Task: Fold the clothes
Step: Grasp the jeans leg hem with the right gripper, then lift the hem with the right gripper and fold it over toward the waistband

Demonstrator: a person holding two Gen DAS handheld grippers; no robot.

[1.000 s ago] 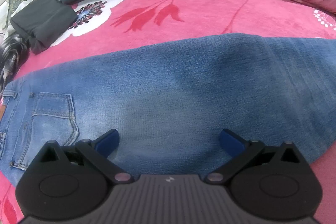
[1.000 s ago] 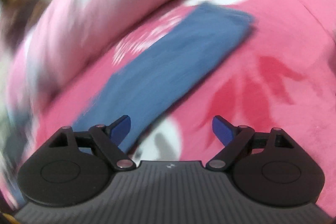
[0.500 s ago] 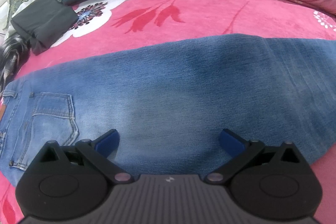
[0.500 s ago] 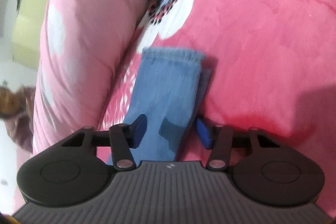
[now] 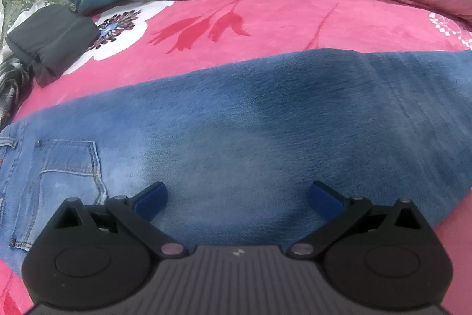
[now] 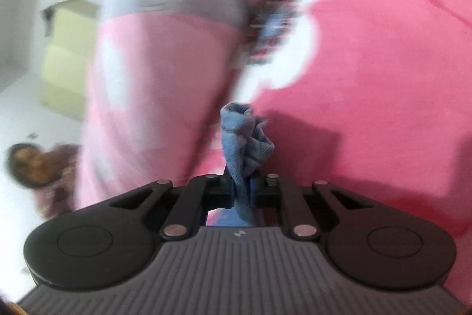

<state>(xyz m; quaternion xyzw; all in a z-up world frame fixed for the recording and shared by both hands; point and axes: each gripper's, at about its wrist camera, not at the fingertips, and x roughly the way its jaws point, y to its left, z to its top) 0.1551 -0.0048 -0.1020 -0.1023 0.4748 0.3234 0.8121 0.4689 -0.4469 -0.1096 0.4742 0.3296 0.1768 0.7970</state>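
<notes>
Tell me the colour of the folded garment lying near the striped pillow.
Dark grey, nearly black: the folded garment shows best in the left wrist view.

Readable text: none was visible in either view
Left gripper [image 5: 237,198] body: bore only a tiny pale mark, too small to read
Right gripper [image 6: 247,192] body: carried the same small mark, unreadable
Jeans [image 5: 236,123]: showed stitching and rivets, no legible label
</notes>
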